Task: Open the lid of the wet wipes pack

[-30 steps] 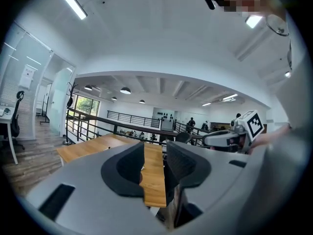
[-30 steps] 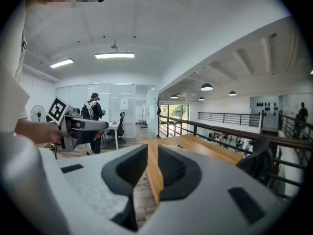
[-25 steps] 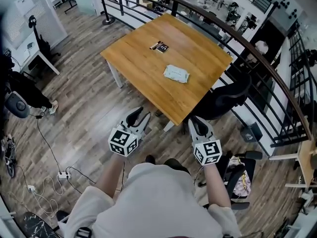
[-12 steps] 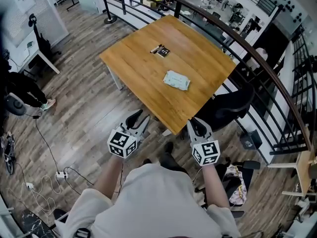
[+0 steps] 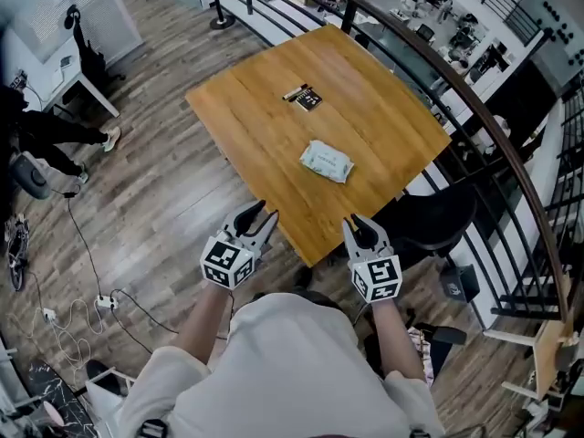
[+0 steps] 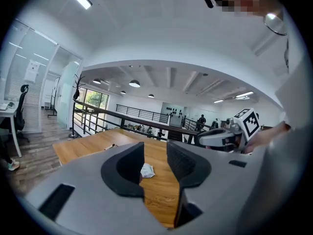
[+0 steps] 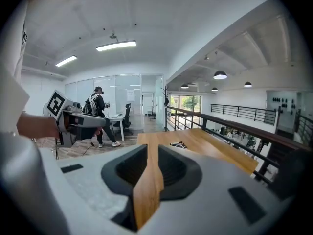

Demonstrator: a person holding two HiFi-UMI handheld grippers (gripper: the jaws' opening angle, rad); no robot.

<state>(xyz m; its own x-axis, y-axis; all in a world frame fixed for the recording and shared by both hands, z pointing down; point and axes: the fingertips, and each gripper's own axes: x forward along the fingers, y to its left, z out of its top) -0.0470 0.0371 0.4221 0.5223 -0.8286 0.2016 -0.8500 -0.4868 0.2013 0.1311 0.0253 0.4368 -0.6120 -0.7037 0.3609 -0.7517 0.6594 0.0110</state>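
Both left gripper [image 5: 263,212] and right gripper [image 5: 358,224] gape empty; crinkly wipes pack [image 5: 326,161] lies on wooden table [image 5: 383,117].

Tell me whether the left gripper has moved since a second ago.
Yes. In the head view the left gripper, jaws open and empty, has come closer to the near edge of the table.

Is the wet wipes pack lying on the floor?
No, the wet wipes pack lies on the wooden table, near its middle.
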